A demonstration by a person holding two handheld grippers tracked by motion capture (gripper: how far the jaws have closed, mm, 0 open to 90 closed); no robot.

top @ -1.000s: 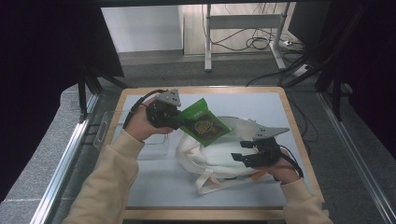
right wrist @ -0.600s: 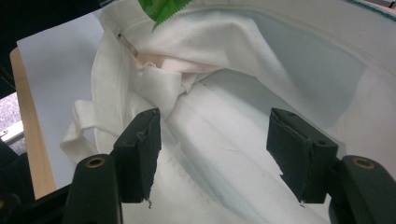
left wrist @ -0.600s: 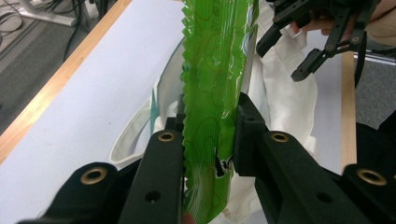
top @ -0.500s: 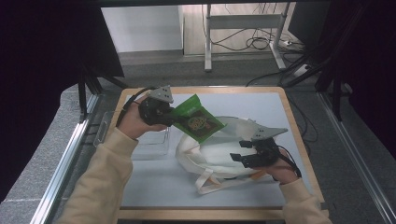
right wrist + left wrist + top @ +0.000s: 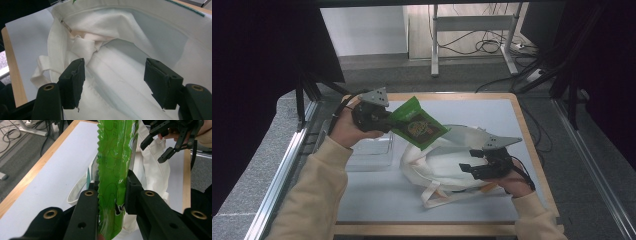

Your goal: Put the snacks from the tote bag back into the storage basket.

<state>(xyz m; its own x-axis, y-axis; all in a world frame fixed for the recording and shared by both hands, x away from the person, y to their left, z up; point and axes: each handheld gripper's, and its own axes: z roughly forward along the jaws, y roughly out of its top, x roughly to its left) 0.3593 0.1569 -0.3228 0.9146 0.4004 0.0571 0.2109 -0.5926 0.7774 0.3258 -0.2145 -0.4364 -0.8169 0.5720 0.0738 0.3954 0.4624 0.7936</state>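
The white tabletop (image 5: 377, 200) carries a white tote bag (image 5: 439, 165) at frame centre. Above its upper-left edge, the left claw (image 5: 388, 121) pinches a green snack packet (image 5: 417, 123). The right claw (image 5: 469, 169) is spread over the bag.

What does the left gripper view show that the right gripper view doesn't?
The left gripper view looks along the left gripper, its jaws shut on the green snack packet, with the right gripper farther off and the table's wooden edge beside a grey floor with cables.

The right gripper view looks between the open jaws of the right gripper into the bag's mouth, showing its pale inside and a handle strap.

Both show the white cloth bag on the white table top.
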